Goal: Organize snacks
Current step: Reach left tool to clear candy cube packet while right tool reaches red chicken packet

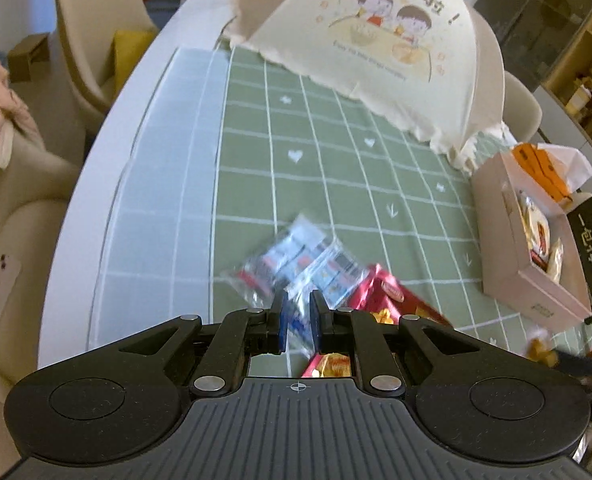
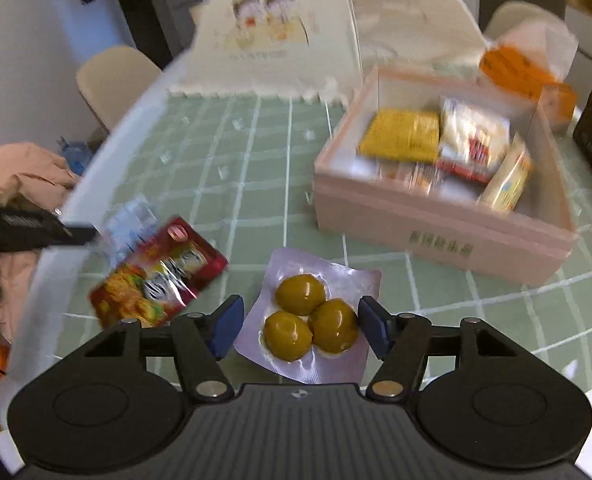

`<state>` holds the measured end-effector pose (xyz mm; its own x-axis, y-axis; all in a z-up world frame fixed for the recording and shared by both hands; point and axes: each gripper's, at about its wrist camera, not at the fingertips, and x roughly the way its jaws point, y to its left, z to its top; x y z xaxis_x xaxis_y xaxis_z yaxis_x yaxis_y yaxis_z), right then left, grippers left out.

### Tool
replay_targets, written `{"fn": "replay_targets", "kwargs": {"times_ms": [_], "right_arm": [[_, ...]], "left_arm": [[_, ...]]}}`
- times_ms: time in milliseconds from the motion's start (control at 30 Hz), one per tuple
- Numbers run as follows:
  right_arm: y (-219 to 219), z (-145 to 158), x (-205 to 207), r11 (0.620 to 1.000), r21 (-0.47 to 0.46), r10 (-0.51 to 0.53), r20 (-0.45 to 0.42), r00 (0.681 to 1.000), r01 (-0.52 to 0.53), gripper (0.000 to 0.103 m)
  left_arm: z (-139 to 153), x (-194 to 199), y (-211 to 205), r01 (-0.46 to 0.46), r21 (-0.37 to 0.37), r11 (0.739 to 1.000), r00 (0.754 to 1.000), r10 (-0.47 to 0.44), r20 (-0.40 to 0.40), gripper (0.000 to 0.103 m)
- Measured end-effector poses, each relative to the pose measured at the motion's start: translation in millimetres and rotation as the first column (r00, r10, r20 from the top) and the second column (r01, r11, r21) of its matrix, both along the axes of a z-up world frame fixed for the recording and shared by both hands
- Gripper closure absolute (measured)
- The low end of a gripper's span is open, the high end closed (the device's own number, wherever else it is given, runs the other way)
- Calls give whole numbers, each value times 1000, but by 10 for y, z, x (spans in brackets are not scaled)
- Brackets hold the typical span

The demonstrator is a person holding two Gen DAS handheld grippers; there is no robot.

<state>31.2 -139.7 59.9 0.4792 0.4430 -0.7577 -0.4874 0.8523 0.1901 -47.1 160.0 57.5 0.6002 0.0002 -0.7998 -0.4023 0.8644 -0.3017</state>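
Each gripper (image 1: 298,318) (image 2: 300,330) — black linkage arms, silver pivot screws, ribbed grey housing, seemingly blue finger pads (image 2: 226,326).

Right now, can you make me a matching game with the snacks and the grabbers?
Things:
1. blue-and-white packet
2. pack of three olives
3. yellow packet
4. red packet

Where:
A. inside the pink box
B. pinched in the left gripper
C. between the open right gripper fingers
D. flat on the green cloth, left of the olives

Pairs: 1-B, 2-C, 3-A, 4-D

One pink box (image 2: 436,232), two loose packets (image 2: 156,276) (image 2: 312,320).
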Motion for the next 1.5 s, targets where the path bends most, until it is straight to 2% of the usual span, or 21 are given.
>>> {"fn": "replay_targets", "kwargs": {"times_ms": [167, 267, 333, 400, 467, 667, 833, 967, 1100, 1200, 1333, 1400, 1500], "right_arm": [[-243, 422, 225, 994, 32, -107, 145, 984, 103, 39], [-369, 516, 443, 971, 66, -238, 288, 928, 229, 36], [-378, 469, 588, 959, 37, -277, 316, 907, 280, 35], [-357, 389, 689, 959, 1, -274, 279, 921, 285, 35], [-348, 312, 681, 964, 15, -264, 219, 939, 267, 35], [-171, 51, 377, 990, -2, -138, 133, 981, 139, 35], [-99, -52, 118, 997, 18, -75, 48, 996, 74, 35], [34, -79, -20, 1000, 11, -21, 43, 999, 21, 35], [162, -98, -92, 1000, 0, 19, 35, 999, -19, 35], [277, -122, -110, 999, -4, 49, 21, 999, -49, 35], [516, -161, -82, 996, -14, 93, 17, 996, -92, 35], [649, -175, -58, 993, -5, 121, 17, 993, -121, 35], [893, -248, 13, 986, -34, 164, 4, 986, -164, 34]], "left_arm": [[-93, 46, -83, 25, -34, 999, 999, -26, -18, 89], [-146, 71, -159, 46, -53, 998, 998, -47, -32, 89], [-165, 71, -202, 56, -51, 997, 998, -58, -40, 89], [-175, 58, -218, 58, -48, 997, 997, -60, -44, 89], [-191, 46, -202, 48, -50, 998, 998, -51, -49, 89], [-239, 60, -169, 36, -60, 998, 998, -39, -46, 89], [-244, 137, -365, 141, -38, 989, 988, -143, -49, 89], [-250, 177, -588, 252, -34, 967, 966, -254, -44, 88], [-192, 178, -647, 321, -90, 943, 946, -324, -11, 87], [-39, 144, -534, 278, -46, 960, 960, -276, 43, 87], [91, 151, -129, 85, 10, 996, 993, -85, 80, 87], [87, 173, 87, -7, 38, 999, 997, 4, 79, 87], [31, 267, 309, -67, 44, 997, 997, 65, 52, 87]]}}
